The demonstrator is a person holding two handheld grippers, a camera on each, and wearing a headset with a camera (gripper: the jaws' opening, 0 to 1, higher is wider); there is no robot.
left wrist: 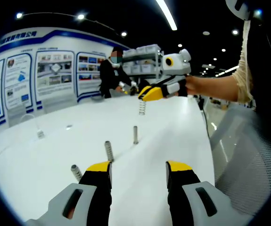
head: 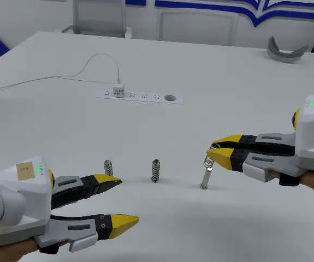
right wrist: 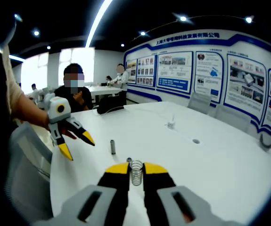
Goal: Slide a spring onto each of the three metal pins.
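1. Head view: I see a white table (head: 211, 82) with three metal pins standing in a row near me. The left pin (head: 108, 167) and the middle pin (head: 155, 171) each wear a spring. The right pin (head: 205, 180) is bare. My right gripper (head: 215, 151) pinches a loose spring (head: 208, 162), tilted, just above that pin's top; I cannot tell whether they touch. My left gripper (head: 116, 201) hovers low beside the left pin, jaws wide apart and holding nothing. A power strip (head: 140, 96) lies farther back.
2. Left gripper view: my own yellow-tipped jaws gape over the table. Beyond them the three pins recede in a line, the farthest one bare. The right gripper holds the loose spring above it.
3. Right gripper view: my jaws are closed on the loose spring, which stands upright between the tips. A pin wearing a spring stands beyond, and the left gripper hangs open at the left.
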